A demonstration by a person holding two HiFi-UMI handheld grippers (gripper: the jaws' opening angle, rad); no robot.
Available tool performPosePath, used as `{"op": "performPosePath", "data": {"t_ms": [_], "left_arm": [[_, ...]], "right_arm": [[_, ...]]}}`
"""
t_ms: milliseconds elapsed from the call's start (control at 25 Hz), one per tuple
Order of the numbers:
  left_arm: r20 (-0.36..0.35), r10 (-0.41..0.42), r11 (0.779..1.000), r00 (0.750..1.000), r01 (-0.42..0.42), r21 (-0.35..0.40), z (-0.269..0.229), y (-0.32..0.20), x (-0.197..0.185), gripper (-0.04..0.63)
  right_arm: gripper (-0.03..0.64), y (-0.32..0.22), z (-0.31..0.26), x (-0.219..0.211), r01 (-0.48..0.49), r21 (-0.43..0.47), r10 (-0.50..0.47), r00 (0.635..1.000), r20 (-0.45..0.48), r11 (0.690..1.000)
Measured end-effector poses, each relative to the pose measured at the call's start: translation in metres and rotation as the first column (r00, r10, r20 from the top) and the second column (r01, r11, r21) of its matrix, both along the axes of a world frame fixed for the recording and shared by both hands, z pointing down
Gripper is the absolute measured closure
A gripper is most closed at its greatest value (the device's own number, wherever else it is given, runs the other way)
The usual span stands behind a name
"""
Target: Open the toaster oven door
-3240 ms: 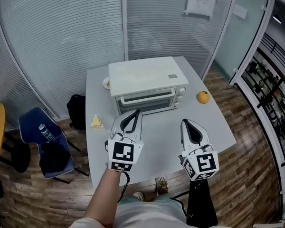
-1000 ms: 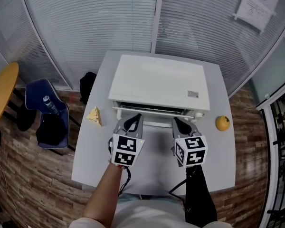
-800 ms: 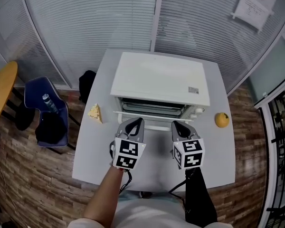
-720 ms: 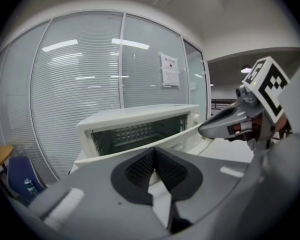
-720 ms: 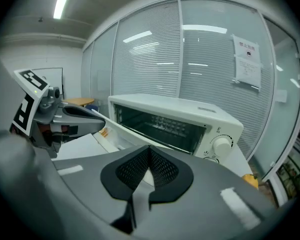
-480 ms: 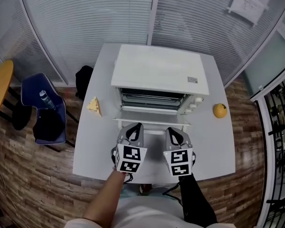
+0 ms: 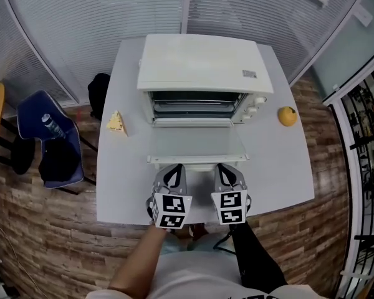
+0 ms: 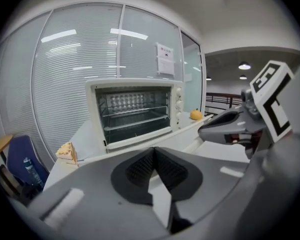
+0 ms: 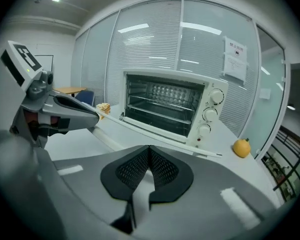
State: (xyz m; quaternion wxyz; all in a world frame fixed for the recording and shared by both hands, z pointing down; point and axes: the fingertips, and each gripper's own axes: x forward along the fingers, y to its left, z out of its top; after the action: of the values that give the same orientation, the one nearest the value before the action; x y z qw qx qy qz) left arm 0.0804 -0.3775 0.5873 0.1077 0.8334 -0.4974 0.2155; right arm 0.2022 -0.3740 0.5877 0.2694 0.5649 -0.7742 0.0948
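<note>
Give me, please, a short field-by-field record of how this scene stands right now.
Appliance: white toaster oven on a grey table
Door state: door open, lying flat toward the person
Left gripper: shut, nothing between its jaws, near the door's front edge
Right gripper: shut, nothing between its jaws, alongside the left one
Other items: cheese wedge left of the oven; orange fruit to its right

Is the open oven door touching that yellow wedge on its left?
Apart. The head view shows a strip of bare table between the yellow wedge and the toaster oven door.
</note>
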Motion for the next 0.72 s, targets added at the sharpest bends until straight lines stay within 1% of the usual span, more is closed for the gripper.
{"op": "performPosePath", "data": {"t_ms": [160,280,440,600,720], "left_arm": [[-0.011,0.042,0.999,0.999,-0.043,-0.033,0.011,0.016,0.005,0.538],[-0.018,0.070,0.997,0.997,-0.071,-0.037,0.016,0.022,0.011,0.538],[-0.020,0.078,0.996,0.997,-0.078,-0.038,0.020,0.025,0.014,0.538],[-0.017,0.073,0.997,0.997,-0.073,-0.032,0.021,0.022,0.012,0.538],[-0.021,0.066,0.998,0.998,-0.066,-0.020,0.019,0.018,0.011,0.538]], "right_arm": [[0.615,0.009,0.021,0.001,-0.034,-0.023,0.034,0.999,0.031,0.999],[0.615,0.014,0.043,0.003,-0.044,-0.061,0.046,0.998,0.042,0.997],[0.615,0.018,0.066,0.004,-0.055,-0.094,0.059,0.997,0.051,0.994],[0.615,0.019,0.083,0.007,-0.084,-0.131,0.099,0.989,0.112,0.988],[0.615,0.019,0.095,0.009,-0.118,-0.173,0.148,0.974,0.170,0.978]]}}
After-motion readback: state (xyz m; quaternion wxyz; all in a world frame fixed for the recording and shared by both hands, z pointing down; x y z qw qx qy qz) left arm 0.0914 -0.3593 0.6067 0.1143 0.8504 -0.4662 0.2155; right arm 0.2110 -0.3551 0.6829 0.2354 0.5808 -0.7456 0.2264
